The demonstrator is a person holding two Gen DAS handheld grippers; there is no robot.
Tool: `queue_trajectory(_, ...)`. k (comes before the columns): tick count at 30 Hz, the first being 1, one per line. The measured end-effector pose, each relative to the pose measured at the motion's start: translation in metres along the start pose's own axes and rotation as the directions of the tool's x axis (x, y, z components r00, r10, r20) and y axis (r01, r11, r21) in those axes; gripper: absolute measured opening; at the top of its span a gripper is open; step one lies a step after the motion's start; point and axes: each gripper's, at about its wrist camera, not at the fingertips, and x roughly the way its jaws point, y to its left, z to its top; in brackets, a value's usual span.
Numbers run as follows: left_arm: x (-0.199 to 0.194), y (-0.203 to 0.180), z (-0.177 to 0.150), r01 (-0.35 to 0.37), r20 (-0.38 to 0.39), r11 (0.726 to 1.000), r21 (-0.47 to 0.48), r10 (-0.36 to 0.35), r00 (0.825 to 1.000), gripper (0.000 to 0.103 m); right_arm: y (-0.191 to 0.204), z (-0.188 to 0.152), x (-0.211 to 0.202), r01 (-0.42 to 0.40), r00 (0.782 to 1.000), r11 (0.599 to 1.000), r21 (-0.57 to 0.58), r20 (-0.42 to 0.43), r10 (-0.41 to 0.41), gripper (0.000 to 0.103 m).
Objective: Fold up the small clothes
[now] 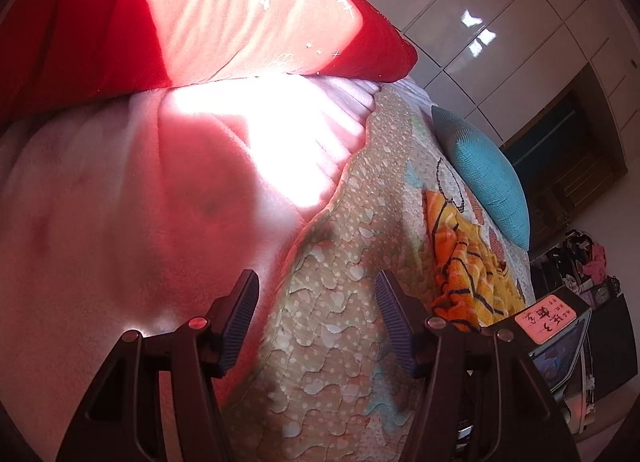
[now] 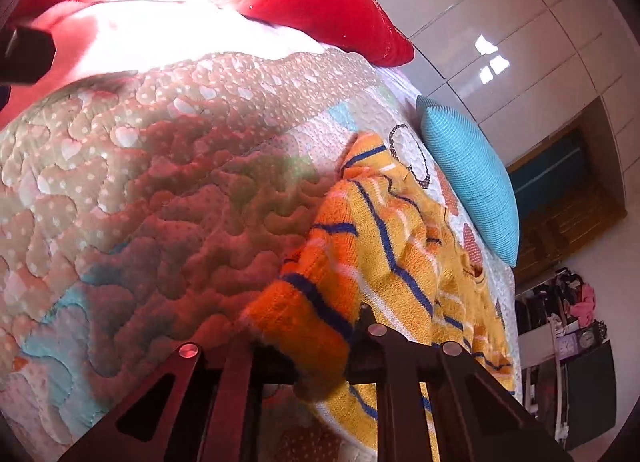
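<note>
We saw the small knit sweater [image 2: 384, 229], yellow and orange with dark blue stripes, lying rumpled on the bed's quilt [image 2: 160, 165], toward the quilt's far side near the teal pillow [image 2: 468, 177]. One orange sleeve end was bunched between the right tongs [image 2: 316, 346], which were clamped on it; pads themselves hidden by the knit. The rest of the sweater was spread flat past the tongs, touching the quilt.

In the left wrist view the left tongs [image 1: 316, 326] stood apart, nothing between the ribbed blue pads [image 1: 240, 326], hovering over the quilt's scalloped edge where it met a pink fleece blanket [image 1: 100, 201]. The sweater [image 1: 468, 266] sat off to their right, not touching them. A red pillow [image 1: 80, 21] lay at the head of the bed, sunlight blown out beneath it. A glossy white wardrobe [image 2: 520, 21] stood behind the bed.
</note>
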Motion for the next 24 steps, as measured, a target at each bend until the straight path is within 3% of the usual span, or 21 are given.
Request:
queue_trajectory(3,-0.003,-0.002,0.001,0.0,0.012,1.0,-0.008,0.0,1.0,0.06,-0.043,0.005,-0.011,-0.102,0.995,0.981,0.162,0.011,0.102,0.01)
queue_trajectory(6,-0.006,-0.007,-0.001,-0.001,0.027,1.0,0.0,0.001,1.0,0.06,-0.122,0.001,-0.022,-0.147,0.989,0.911,0.385,0.057,0.136,0.01)
queue_trajectory(9,-0.005,-0.015,-0.005,-0.002,0.028,1.0,0.028,0.001,1.0,0.061,-0.216,-0.035,-0.025,-0.149,0.989,0.772,0.619,0.08,0.126,0.009)
queue_trajectory(12,0.0,-0.023,-0.009,-0.001,0.012,0.999,0.05,0.0,1.0,0.061,-0.291,-0.102,-0.018,-0.072,0.997,0.612,0.788,0.031,0.077,0.009)
queue_trajectory(14,0.003,-0.028,-0.011,0.005,-0.001,0.998,0.057,-0.005,1.0,0.061,-0.325,-0.156,-0.007,-0.013,0.997,0.494,0.87,-0.027,0.075,0.009)
queue_trajectory(16,0.005,-0.033,-0.014,0.012,-0.008,0.998,0.067,-0.012,1.0,0.061,-0.34,-0.202,0.012,0.034,0.989,0.422,0.906,-0.092,0.119,0.009)
queue_trajectory(18,0.006,-0.04,-0.017,0.015,-0.01,0.996,0.083,-0.014,1.0,0.061,-0.34,-0.235,0.028,0.031,0.977,0.396,0.918,-0.111,0.181,0.01)
queue_trajectory(21,0.008,-0.054,-0.024,0.016,-0.013,0.993,0.118,-0.015,1.0,0.061,-0.335,-0.258,0.032,-0.021,0.972,0.348,0.937,-0.063,0.228,0.011)
queue_trajectory(24,0.012,-0.069,-0.034,0.011,-0.024,0.987,0.16,-0.008,1.0,0.061,-0.329,-0.253,0.027,-0.035,0.973,0.393,0.919,-0.059,0.225,0.011)
